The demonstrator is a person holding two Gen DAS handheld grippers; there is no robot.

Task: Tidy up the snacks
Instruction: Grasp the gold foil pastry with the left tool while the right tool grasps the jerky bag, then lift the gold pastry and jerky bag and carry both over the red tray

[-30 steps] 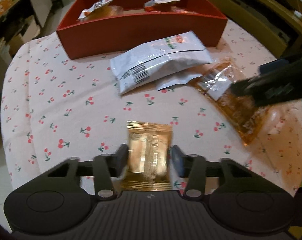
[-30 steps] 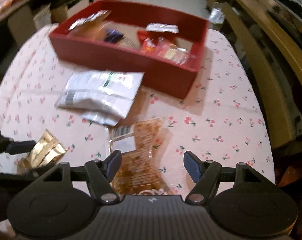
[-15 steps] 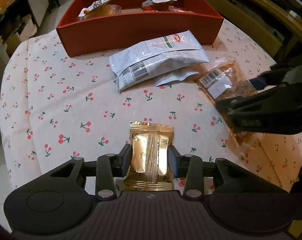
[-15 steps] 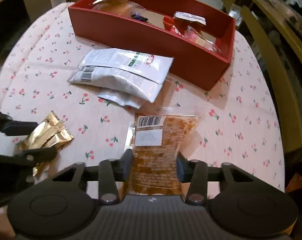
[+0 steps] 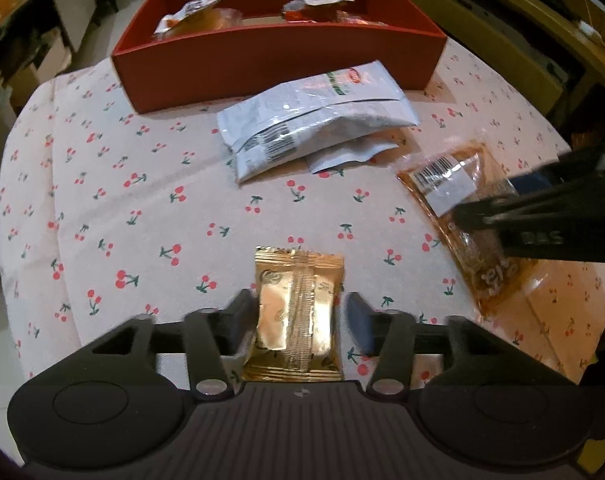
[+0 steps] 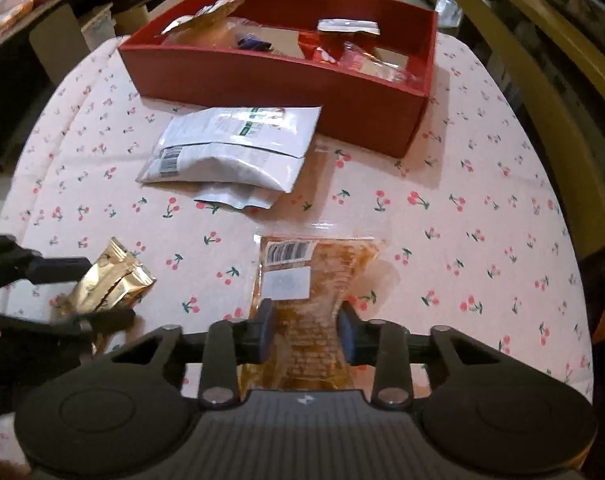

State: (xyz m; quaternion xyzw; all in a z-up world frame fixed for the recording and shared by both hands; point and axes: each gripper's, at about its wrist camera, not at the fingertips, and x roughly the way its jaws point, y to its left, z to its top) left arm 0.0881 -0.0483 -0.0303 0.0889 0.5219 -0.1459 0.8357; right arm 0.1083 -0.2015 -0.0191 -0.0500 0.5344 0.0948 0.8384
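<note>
Snacks lie loose on the cherry-print tablecloth (image 5: 102, 200) before the red box (image 5: 278, 60). Left gripper (image 5: 300, 316) has just been opening; its jaws stand apart around the gold packet (image 5: 296, 316). Right gripper (image 6: 306, 332) is clamped on the orange packet (image 6: 310, 276). Judged step: pick-up; next, carry it over the box wall.

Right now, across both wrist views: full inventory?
box: 1, red, far end of the table, several wrapped snacks inside
white packets: at least 2, overlapping, in front of the box
clear packet: 1, orange-brown contents, barcode label, between the right jaws
gold packet: 1, between the left jaws
tablecloth: 1, pale pink, cherry print
left gripper: black, jaws just opened, right pad clear of the gold packet
right gripper: black, closed on the clear packet
</note>
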